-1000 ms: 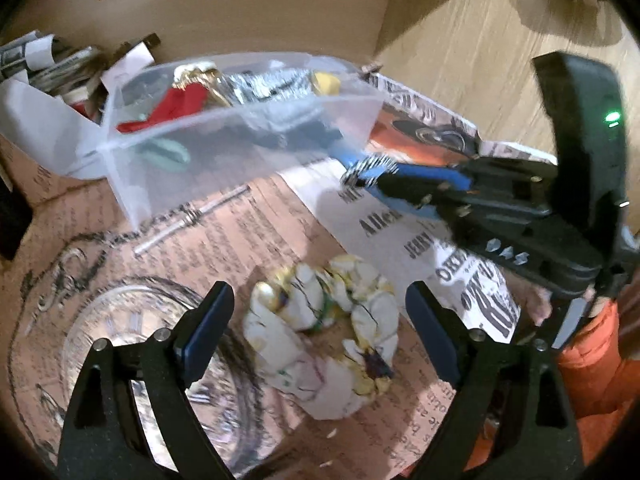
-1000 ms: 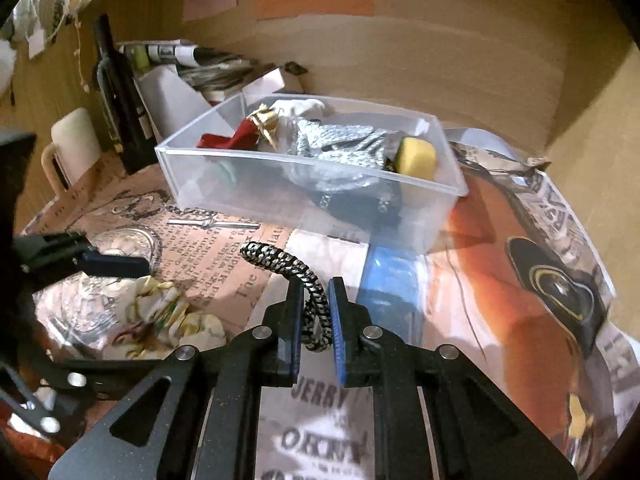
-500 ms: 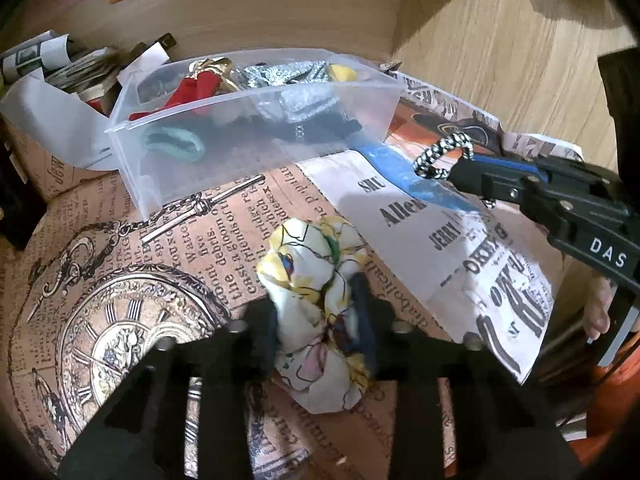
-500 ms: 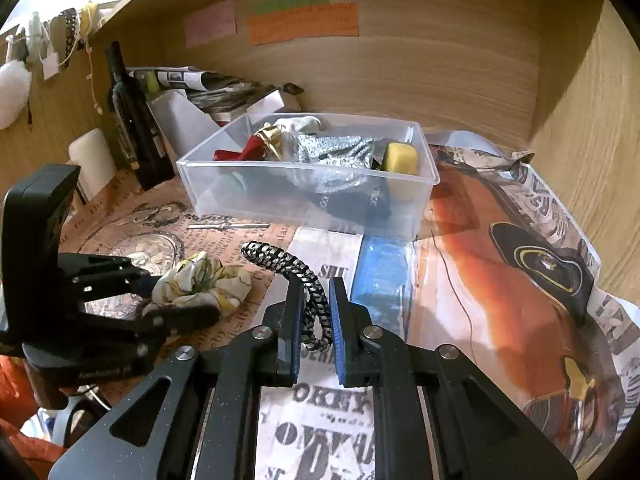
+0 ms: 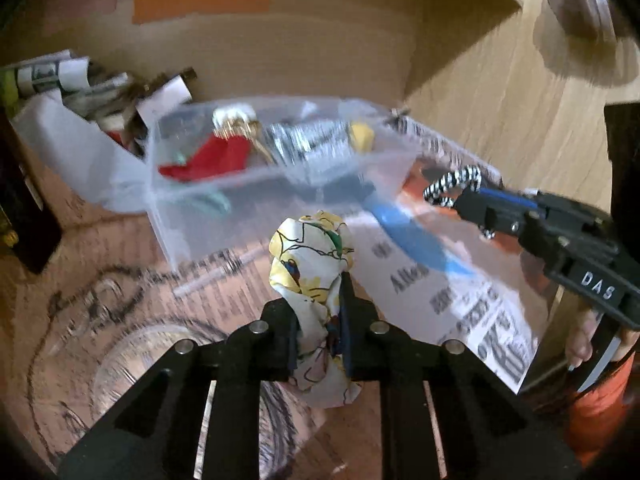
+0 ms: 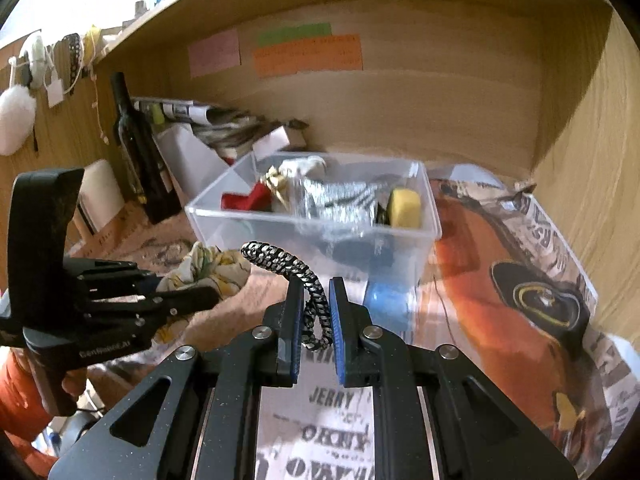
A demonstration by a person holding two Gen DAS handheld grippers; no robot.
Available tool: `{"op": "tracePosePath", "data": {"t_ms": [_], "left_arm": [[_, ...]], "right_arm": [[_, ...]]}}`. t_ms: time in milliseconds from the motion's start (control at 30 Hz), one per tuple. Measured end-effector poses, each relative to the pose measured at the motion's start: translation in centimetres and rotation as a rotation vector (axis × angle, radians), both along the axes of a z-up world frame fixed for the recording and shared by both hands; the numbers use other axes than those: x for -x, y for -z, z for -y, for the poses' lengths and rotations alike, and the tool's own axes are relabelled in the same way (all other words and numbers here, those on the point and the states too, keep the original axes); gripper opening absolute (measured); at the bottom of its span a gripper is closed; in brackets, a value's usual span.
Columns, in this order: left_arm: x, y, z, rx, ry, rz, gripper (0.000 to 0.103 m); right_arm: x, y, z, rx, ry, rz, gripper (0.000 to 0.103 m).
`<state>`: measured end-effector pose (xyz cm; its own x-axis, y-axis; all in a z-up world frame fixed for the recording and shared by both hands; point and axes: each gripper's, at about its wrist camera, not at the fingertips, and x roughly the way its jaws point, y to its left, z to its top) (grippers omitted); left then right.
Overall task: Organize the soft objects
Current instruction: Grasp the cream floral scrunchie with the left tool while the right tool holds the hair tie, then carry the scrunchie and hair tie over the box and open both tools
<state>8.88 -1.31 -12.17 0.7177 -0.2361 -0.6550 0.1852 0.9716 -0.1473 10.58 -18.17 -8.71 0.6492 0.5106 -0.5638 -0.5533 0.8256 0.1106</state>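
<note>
My left gripper (image 5: 318, 300) is shut on a floral yellow-and-white scrunchie (image 5: 310, 256) and holds it above the table, in front of the clear plastic bin (image 5: 248, 216). My right gripper (image 6: 314, 292) is shut on a black-and-white braided hair tie (image 6: 286, 264), also raised in front of the bin (image 6: 312, 232). The bin holds a red cloth (image 6: 244, 200), a silver fabric (image 6: 332, 196) and a yellow sponge (image 6: 404, 208). The right gripper and hair tie (image 5: 454, 184) show at right in the left wrist view; the left gripper with the scrunchie (image 6: 212, 268) shows at left in the right wrist view.
Printed newspaper sheets (image 6: 520, 280) cover the table. A blue object (image 6: 386, 300) lies in front of the bin. A dark bottle (image 6: 136, 152), a white cup (image 6: 100, 192) and stacked papers (image 6: 208, 120) stand at the back left. Wooden walls close the back and right.
My left gripper closed on the scrunchie and lifted it off the table toward the bin. My right gripper rose with the hair tie held in it.
</note>
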Motion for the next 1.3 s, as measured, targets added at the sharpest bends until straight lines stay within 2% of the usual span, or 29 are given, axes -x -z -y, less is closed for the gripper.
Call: {"op": "tracePosePath", "data": {"t_ms": [333,633,867,1167,1300], "left_arm": [[-2.4,-4.6,-2.4,0.016,-0.052,0.108,0.016],[-6.0,-6.6,-4.0,0.017,-0.087,0.137,0.016],[-9.3,-5.3,-5.0,-0.001,-0.129,0.090,0.017],[-12.4,-1.6,-6.1,0.015,-0.142,-0.027,0.017],[-12.5,-1.1,-6.0,0.013,-0.125,-0.047,0.024]], "right_arm": [[-2.3,-3.1,-0.8,-0.050,0.000,0.074,0.012],[-6.0,-3.9,-2.3,-0.058,-0.007,0.083,0.012],[-9.1,-2.3,-4.3,-0.037,-0.036,0.022,0.012],[-12.0,1.3,-6.6,0.013,-0.071,-0.097,0.012],[-12.0,2.1,-7.1,0.063,-0.086,-0.103,0.016]]}}
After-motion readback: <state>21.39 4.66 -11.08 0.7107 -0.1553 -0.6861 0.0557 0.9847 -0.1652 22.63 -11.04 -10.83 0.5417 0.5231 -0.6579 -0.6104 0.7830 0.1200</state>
